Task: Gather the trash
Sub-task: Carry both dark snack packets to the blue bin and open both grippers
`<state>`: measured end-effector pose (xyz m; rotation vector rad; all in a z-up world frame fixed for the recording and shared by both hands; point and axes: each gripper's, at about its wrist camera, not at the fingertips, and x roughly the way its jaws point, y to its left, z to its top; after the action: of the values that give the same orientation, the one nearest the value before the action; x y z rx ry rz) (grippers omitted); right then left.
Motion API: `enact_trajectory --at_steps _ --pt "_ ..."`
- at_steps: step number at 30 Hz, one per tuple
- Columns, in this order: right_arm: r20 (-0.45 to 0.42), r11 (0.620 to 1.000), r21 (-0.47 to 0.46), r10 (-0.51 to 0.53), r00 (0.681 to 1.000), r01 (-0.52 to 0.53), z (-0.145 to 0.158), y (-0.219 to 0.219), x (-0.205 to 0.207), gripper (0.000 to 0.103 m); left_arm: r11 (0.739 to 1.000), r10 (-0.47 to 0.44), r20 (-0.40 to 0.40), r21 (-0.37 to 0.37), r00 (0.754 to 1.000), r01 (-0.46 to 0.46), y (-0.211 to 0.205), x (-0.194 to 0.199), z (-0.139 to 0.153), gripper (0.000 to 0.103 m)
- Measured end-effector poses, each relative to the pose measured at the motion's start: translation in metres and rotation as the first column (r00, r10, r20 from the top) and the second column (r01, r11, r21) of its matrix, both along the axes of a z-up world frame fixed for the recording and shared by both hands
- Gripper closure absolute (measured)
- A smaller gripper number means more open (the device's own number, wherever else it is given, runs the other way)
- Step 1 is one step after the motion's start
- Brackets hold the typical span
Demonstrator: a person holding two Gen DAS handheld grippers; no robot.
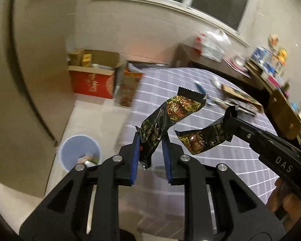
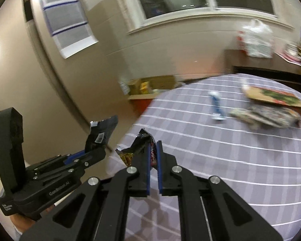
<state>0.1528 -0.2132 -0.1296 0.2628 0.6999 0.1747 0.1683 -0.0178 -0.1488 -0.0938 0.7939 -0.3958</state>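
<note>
The left gripper (image 1: 151,140) is clamped on a black snack wrapper (image 1: 166,116) with gold and red print; the blue pads (image 1: 136,156) pinch its lower end, and the rest of the wrapper sticks up toward 1 o'clock with a zigzag top edge. The right gripper (image 2: 153,150) is squeezed tight on a second black wrapper (image 2: 142,144), crumpled, with a bit of pink print showing between the blue pads (image 2: 159,160). In the left wrist view this right gripper (image 1: 231,118) comes in from 3 o'clock, and its wrapper (image 1: 202,140) hangs down toward 8 o'clock, near the first one but apart from it. In the right wrist view the left gripper (image 2: 96,150) sits at 9 o'clock, and its wrapper (image 2: 101,134) shows a white barcode on the back. Both wrappers are up in the air over the edge of a round table (image 1: 190,92) with a purple cloth with white lines. At 8 o'clock in the left view, down on the pale floor, stands a light blue trash bin (image 1: 70,150) with some trash inside. Farther out on the table, toward 2 o'clock, lie a flat cardboard box (image 2: 275,98), a shiny bag (image 2: 266,116) and a blue and white wrapper (image 2: 216,106), all blurry. Cardboard boxes (image 1: 94,74) stand on the floor by the wall at 11 o'clock.
</note>
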Motion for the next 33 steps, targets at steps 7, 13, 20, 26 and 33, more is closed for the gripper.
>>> enact_trajectory --at_steps 7,13,20,26,33 --pt "0.01 0.989 -0.037 0.14 0.99 -0.14 -0.003 0.106 0.04 0.097 0.981 0.194 -0.002 -0.009 0.981 -0.194 0.11 0.014 -0.009 0.082" --pt "0.002 0.974 -0.081 0.211 0.978 -0.21 -0.02 0.183 0.085 0.097 0.94 0.34 -0.027 0.044 0.94 -0.339 0.182 0.04 -0.03 0.082" --pt "-0.015 0.968 -0.114 0.224 0.974 -0.225 -0.063 0.235 0.145 0.064 0.922 0.382 -0.076 0.092 0.921 -0.375 0.21 0.072 -0.057 0.082" --pt "-0.056 0.967 -0.106 0.228 0.972 -0.233 -0.08 0.235 0.139 0.056 0.933 0.357 -0.109 0.096 0.928 -0.348 0.208 0.082 -0.08 0.082" --pt "-0.038 0.971 -0.117 0.204 0.978 -0.208 -0.077 0.225 0.128 0.049 0.942 0.332 -0.122 0.097 0.935 -0.322 0.193 0.09 -0.087 0.081"
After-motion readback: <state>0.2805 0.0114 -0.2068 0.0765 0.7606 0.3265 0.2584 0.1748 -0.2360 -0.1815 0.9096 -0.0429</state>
